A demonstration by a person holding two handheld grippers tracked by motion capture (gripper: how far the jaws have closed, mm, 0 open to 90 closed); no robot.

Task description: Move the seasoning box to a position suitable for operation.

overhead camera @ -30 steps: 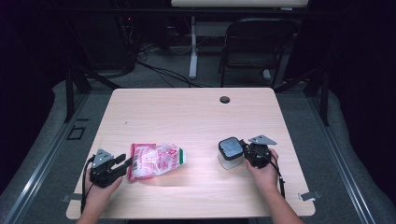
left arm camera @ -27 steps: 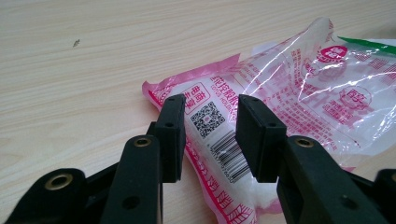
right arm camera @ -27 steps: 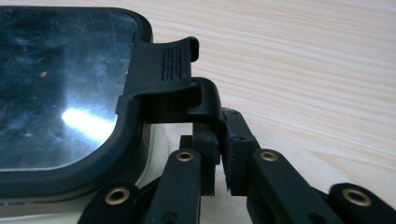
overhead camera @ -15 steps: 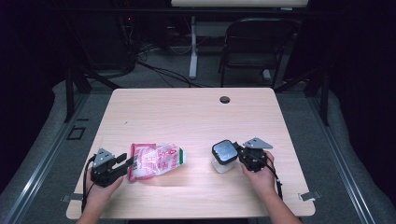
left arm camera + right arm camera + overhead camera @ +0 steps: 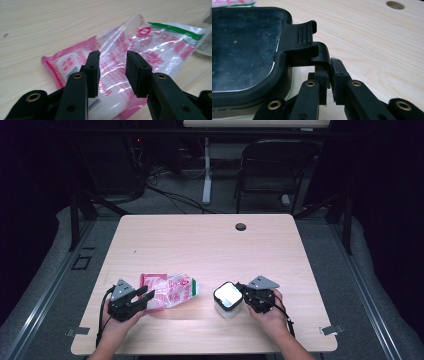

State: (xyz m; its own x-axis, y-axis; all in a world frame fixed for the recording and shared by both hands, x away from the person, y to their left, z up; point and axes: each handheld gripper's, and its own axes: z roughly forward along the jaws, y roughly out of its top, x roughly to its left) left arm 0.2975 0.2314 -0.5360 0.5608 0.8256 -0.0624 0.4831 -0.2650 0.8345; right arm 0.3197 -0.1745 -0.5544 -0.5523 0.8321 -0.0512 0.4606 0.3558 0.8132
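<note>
Near the front edge of the tabletop (image 5: 210, 240), left of middle, lies a pink and clear plastic bag (image 5: 169, 291). Just at its left end, the left claw (image 5: 112, 72) has been closing a little; its jaws stand apart over the bag, pressing nothing. Right of middle, the right claw (image 5: 329, 82) pinches the black lid latch (image 5: 312, 50) of a small lidded container (image 5: 227, 299).

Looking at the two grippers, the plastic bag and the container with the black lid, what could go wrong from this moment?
1. The right gripper pinches only the lid's small latch tab of the container; the tab could slip out, or the latch could pop open.
2. The left gripper stands open over the glossy pink bag; its fingers might slide off the thin film instead of catching it.
</note>
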